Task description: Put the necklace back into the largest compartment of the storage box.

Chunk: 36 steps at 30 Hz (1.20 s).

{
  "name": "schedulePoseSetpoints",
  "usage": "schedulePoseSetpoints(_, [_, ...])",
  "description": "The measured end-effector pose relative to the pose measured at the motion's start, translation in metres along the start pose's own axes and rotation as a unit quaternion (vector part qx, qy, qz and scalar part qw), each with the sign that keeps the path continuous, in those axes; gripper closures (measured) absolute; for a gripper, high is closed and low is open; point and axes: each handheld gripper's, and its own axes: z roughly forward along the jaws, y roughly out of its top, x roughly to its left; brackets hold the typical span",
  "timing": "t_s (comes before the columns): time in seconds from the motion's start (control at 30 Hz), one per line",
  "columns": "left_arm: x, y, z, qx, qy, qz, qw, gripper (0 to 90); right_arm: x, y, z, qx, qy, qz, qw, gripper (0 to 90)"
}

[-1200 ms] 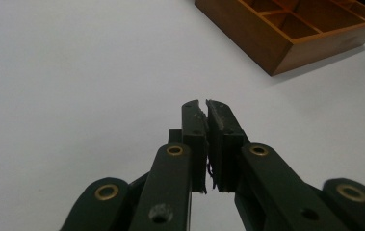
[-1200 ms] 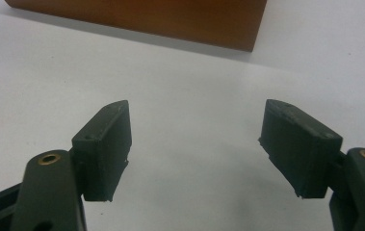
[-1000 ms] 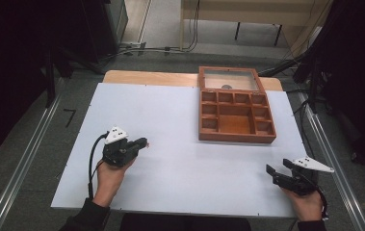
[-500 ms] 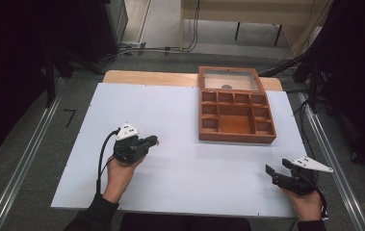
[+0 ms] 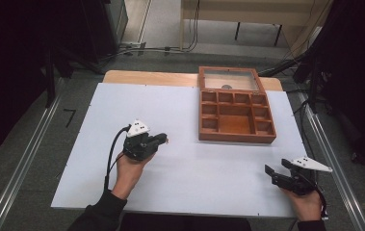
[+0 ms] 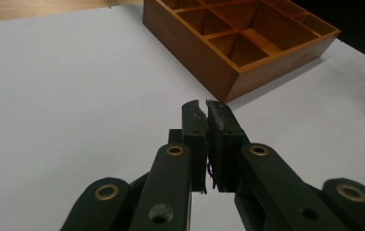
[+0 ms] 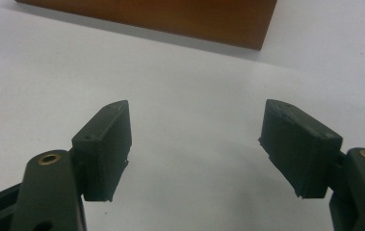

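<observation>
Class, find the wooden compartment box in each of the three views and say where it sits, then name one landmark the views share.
High view: wooden box upper right of centre on the white table, lid open behind it.
Left gripper view: top right, beyond the closed jaws.
Right gripper view: along the top edge, its side wall alone.
Shared landmark: the box's near corner on the white tabletop.

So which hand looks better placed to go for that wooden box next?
Probably the left gripper: it points at the wooden box from nearby, though its jaws are shut. The right gripper, open, sits near the table's front edge.
</observation>
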Motion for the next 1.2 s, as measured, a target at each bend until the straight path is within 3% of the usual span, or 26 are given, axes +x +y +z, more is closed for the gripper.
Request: schedulePoseSetpoints(1.2, [-0.033,0.025,0.045,-0.001,-0.039,0.012,0.9992,87.0,0.0,0.001,0.0,-0.004,0.007,-0.002,1.0,24.9])
